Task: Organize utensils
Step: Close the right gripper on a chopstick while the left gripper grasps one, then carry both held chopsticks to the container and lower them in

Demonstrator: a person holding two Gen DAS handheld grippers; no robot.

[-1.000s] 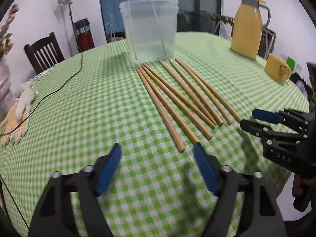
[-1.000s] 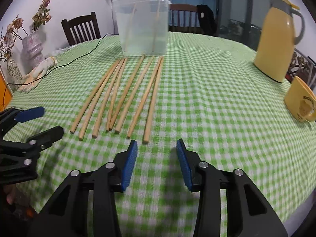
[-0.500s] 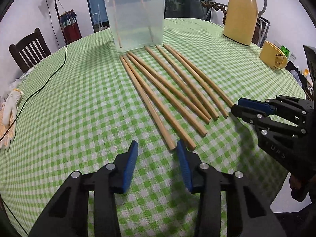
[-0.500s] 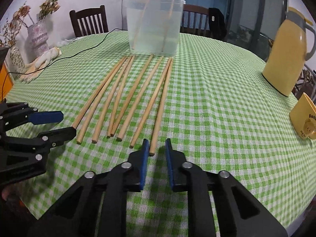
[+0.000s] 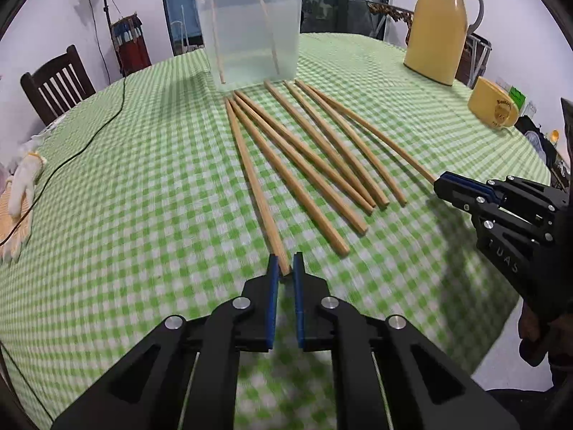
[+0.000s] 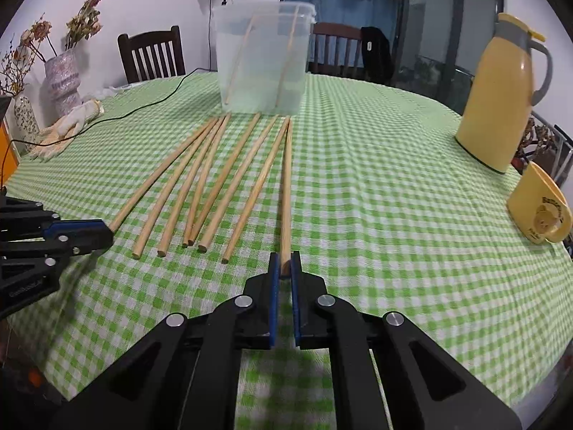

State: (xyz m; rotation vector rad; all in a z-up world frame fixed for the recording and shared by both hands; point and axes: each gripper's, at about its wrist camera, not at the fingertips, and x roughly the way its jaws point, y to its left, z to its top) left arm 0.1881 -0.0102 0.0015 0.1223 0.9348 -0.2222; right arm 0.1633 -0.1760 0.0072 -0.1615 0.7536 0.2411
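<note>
Your left hand-held gripper point(image 5: 285, 268) sits low over the table point(image 5: 143, 186), pads pinched on the near tip of the leftmost chopstick point(image 5: 252, 182). Your right hand-held gripper point(image 6: 283, 268) is equally low, closed on the near end of the rightmost chopstick point(image 6: 286, 186). In the left view the right one comes in from the right edge at point(image 5: 444, 186), its tips closed on that stick's end. In the right view the left one shows at the left edge point(image 6: 104, 233), at the end of the outermost stick.

Six more chopsticks point(image 5: 322, 165) lie loose between the two held ones, fanned out, far tips bunched near the clear tub point(image 5: 250, 32). The tub stands upright at the far side with two sticks leaning inside.

Yellow jug point(image 6: 501, 96) far right, yellow mug point(image 6: 540, 208) on its side nearer, right edge; its print is too blurred to read. White gloves point(image 6: 68, 129) and a black cable point(image 6: 150, 104) far left. Chairs point(image 6: 152, 53) and a vase point(image 6: 62, 82) behind the table. Right gripper's body lettering reads roughly "UAS" point(image 5: 505, 259), not sharp.
</note>
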